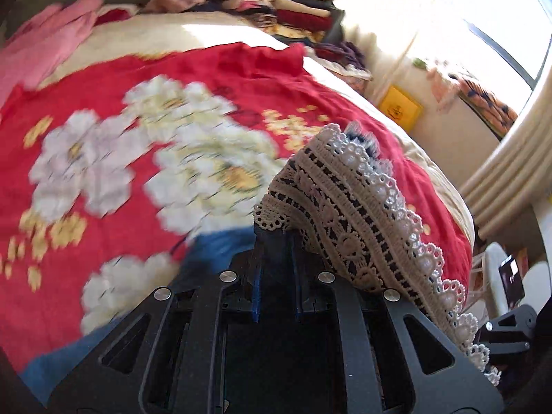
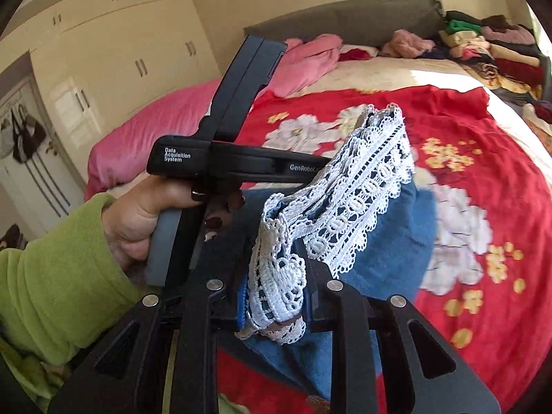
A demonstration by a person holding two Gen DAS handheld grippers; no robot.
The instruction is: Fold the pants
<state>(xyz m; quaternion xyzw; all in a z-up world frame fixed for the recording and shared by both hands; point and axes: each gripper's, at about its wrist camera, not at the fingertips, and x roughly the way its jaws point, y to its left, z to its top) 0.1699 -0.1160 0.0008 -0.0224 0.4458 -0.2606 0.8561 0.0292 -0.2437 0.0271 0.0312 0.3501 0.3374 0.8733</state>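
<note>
The pants are blue denim (image 2: 400, 252) with a white lace hem (image 2: 365, 179) and are lifted off the bed. My right gripper (image 2: 279, 276) is shut on a bunched part of the lace. My left gripper (image 1: 276, 233) is shut on another part of the lace hem (image 1: 362, 214), which drapes to the right over its frame. A strip of blue denim (image 1: 220, 248) shows below it. In the right wrist view a hand (image 2: 138, 220) in a green sleeve (image 2: 62, 269) holds the left gripper's black body (image 2: 241, 165). Its fingertips are hidden behind the lace.
A red floral bedspread (image 1: 103, 145) covers the bed. Pink bedding (image 2: 165, 117) lies at the far left near the headboard (image 2: 345, 17). Stacks of folded clothes (image 2: 496, 51) sit at the far right corner. A wardrobe (image 2: 120, 41) stands left; a window (image 1: 483, 17) and a radiator (image 1: 510, 172) are to the right.
</note>
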